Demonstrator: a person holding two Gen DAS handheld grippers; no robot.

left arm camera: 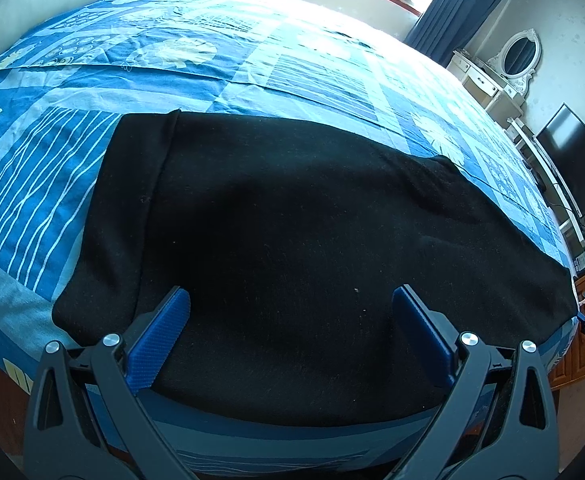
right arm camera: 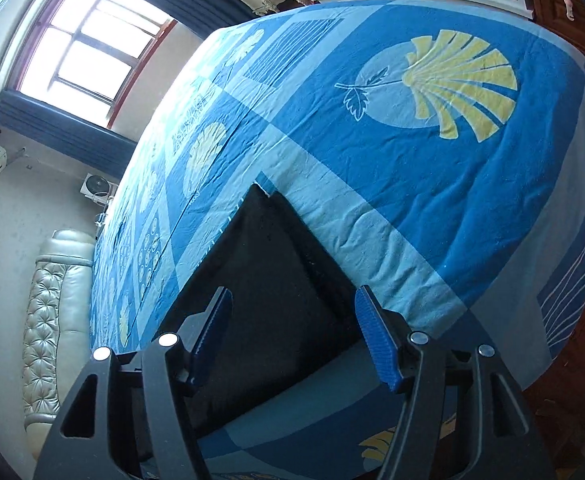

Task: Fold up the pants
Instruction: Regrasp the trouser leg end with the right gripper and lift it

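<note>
Both sets of jaws stood wide apart with nothing gripped between them. On the left gripper, the blue pads hung over the near part of the pants, and whether they touched the cloth could not be told. These black pants lay flat along the near edge of the bed, stretching from left to right, with a narrower layer showing along the left end as a folded strip. Their surface looked smooth, with a slight crease toward the far right.

At the right gripper, one end of the pants showed between the open fingers, lying on the sheet by the bed's edge; the pads did not press on the cloth. A blue sheet with pale squares and yellow shell prints covered the bed. Far off, a window with dark curtains let in strong light. A padded headboard stood at the left end of the bed. In the left wrist view, a television and a white dresser with an oval mirror stood at the right, and the right gripper with a hand on it showed at the far right edge.
</note>
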